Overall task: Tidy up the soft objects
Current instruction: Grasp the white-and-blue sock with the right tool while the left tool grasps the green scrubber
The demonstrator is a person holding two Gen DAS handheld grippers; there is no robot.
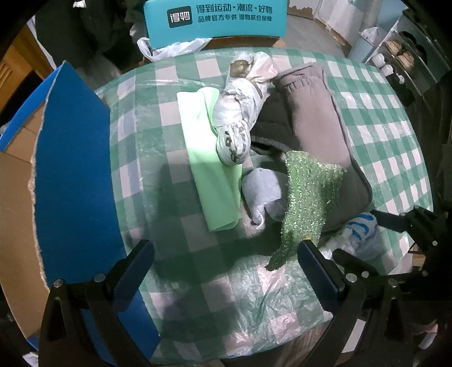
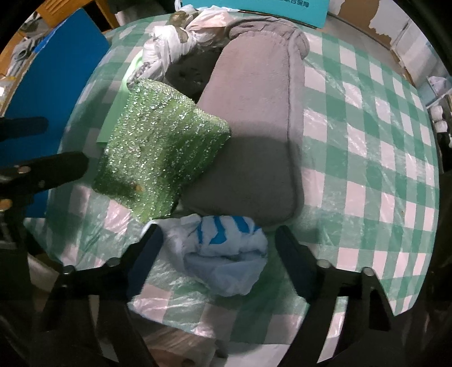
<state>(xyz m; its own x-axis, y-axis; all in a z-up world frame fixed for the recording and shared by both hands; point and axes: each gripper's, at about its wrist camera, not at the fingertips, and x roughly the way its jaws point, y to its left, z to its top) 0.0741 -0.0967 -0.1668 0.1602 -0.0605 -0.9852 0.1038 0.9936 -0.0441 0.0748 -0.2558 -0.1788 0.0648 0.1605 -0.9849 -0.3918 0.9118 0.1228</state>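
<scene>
A pile of soft things lies on the green-checked table (image 1: 197, 282): a glittery green cloth (image 1: 308, 197), also in the right wrist view (image 2: 161, 155), a grey fleece blanket (image 1: 310, 113), also in the right wrist view (image 2: 254, 127), a light green folded sheet (image 1: 209, 158), a knotted grey-white plastic bundle (image 1: 240, 113), a pale rolled cloth (image 1: 262, 192), and a white-and-blue plastic bag (image 2: 223, 254). My left gripper (image 1: 226, 254) is open and empty above the near table. My right gripper (image 2: 217, 237) is open with its fingers on either side of the white-and-blue bag.
A blue cardboard box flap (image 1: 76, 169) stands at the table's left edge. A teal box with printed text (image 1: 214, 19) stands behind the table with a white plastic bag (image 1: 172, 48). Shelves with shoes (image 1: 401, 56) are at the far right.
</scene>
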